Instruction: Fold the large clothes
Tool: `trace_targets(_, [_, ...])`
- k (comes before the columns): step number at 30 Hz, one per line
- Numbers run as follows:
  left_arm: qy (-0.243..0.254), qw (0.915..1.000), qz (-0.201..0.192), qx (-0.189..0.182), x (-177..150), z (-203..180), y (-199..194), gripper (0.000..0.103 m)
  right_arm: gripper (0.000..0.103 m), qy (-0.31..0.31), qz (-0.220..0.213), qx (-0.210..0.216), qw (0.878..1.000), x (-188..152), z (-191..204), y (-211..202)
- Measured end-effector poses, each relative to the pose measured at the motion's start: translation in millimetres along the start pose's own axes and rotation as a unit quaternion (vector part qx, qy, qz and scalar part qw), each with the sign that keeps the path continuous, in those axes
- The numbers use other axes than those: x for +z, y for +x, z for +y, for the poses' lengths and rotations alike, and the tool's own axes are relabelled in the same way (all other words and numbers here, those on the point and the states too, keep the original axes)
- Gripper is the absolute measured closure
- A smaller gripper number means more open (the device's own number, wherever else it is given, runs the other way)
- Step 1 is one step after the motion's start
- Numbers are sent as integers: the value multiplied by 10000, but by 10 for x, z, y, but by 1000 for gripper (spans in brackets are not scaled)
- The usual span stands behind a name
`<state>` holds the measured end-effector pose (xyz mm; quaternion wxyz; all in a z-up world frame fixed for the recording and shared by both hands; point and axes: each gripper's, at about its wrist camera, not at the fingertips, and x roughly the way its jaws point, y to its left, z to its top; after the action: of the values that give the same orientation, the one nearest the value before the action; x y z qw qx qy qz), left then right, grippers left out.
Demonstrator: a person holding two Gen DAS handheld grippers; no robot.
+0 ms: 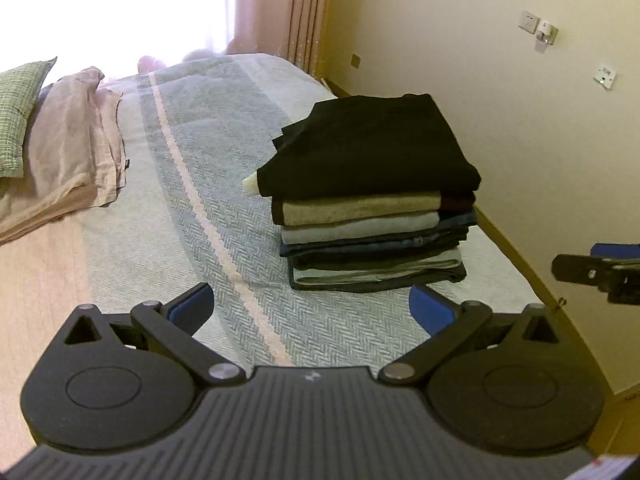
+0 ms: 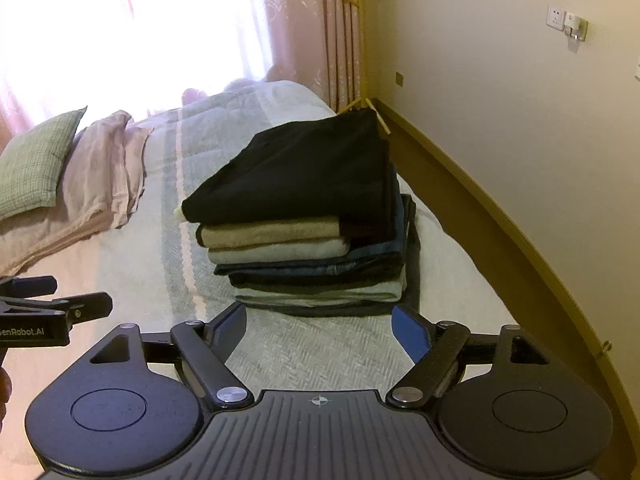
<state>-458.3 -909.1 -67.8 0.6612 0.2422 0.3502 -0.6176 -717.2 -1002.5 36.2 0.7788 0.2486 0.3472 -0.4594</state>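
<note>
At the far left of the left wrist view a green checked pillow (image 1: 18,116) leans at the head of the bed (image 1: 192,184), and just beside it lies a rumpled pale pink sheet (image 1: 76,148), loosely folded. The bed's cover is a grey-blue herringbone weave with a pink stripe running along it. Behind, a bright window is hung with pink curtains (image 1: 276,4).

The left gripper (image 1: 310,310) hovers low over the near part of the bed, its fingers spread wide with only the bedcover between the blue pads; nothing is held.

Right of centre stands the stack of folded clothes (image 1: 372,216), resting on the bed near its right edge. A black garment (image 1: 372,148) lies on top, its folded edge overhanging the layers below; under it come a tan piece, a pale grey one, dark blue denim and more grey and dark layers. A bit of cream fabric pokes out at the left under the black one.

In the right wrist view the right gripper (image 2: 318,330) sits just in front of the stack, apart from it, fingers likewise wide and empty. The other gripper shows at that view's left edge.

Further right runs the wooden bed frame (image 2: 500,220), then a cream wall (image 2: 520,120) with a socket (image 2: 556,16) and a plugged-in adapter.
</note>
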Motion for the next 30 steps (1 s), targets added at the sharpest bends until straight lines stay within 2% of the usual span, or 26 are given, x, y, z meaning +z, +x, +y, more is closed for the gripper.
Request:
trace_targets(9, [-37, 9999, -72, -60, 1, 44, -127, 1, 26, -331, 52, -66, 9994, -57, 166, -138])
trace_targets(15, [-36, 9999, -45, -82, -45, -2, -150, 1, 26, -62, -26, -126, 9999, -94, 139, -65])
trace_targets(22, [39, 9999, -109, -119, -60, -83, -170, 1, 26, -157, 5, -217, 9996, -114, 154, -60])
trace_targets(30, [131, 9999, -109, 7, -44, -148, -154, 1, 26, -119, -2, -228, 9997, -134, 148, -62])
